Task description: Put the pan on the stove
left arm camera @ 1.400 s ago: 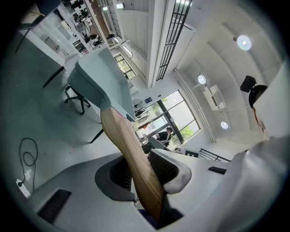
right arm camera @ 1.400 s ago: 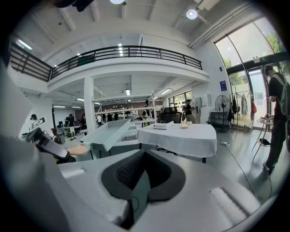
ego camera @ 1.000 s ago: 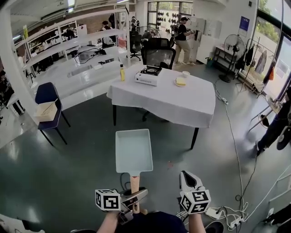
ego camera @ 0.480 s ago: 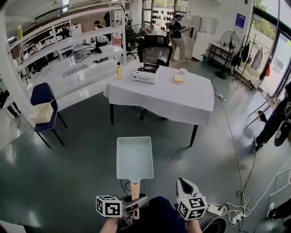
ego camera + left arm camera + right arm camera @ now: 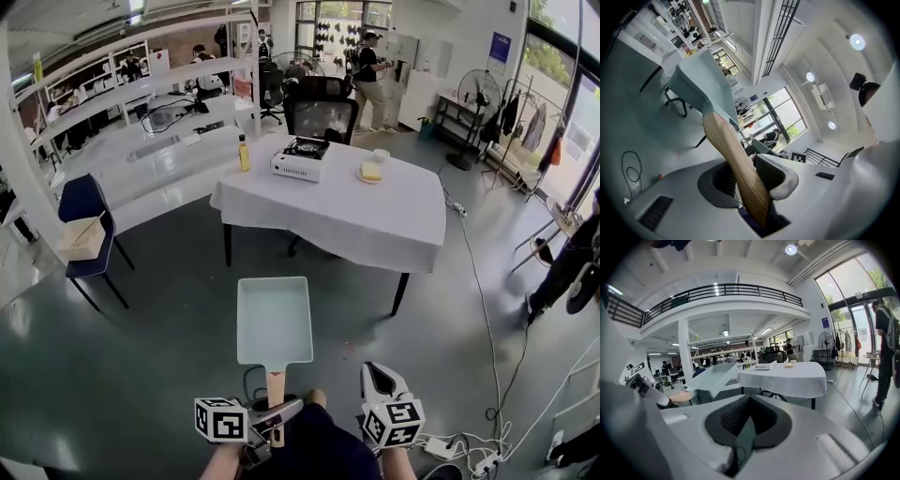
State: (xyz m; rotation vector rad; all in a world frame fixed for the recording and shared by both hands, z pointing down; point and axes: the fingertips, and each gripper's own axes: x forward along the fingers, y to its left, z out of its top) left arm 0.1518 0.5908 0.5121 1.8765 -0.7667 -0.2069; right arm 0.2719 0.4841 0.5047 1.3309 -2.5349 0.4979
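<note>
A pale blue rectangular pan (image 5: 274, 319) is held level above the floor, out in front of me. Its wooden handle (image 5: 276, 386) runs back between the jaws of my left gripper (image 5: 272, 417), which is shut on it. The left gripper view shows the handle (image 5: 736, 159) pinched between the two dark pads, with the pan (image 5: 701, 79) beyond. My right gripper (image 5: 378, 380) hangs beside it, shut and empty. The portable gas stove (image 5: 301, 157) stands on the far left part of a white-clothed table (image 5: 375, 211), well ahead of the pan.
On the table are a yellow bottle (image 5: 243, 152), a plate with a yellow item (image 5: 372, 172) and a white cup (image 5: 381, 155). A black chair (image 5: 321, 112) stands behind it. A blue chair with a box (image 5: 84, 211) is left; cables (image 5: 469, 450) and a person (image 5: 572, 262) are right.
The table and stove have come slightly nearer in the head view. The pan stays in the left gripper, and the right gripper keeps its place beside it.
</note>
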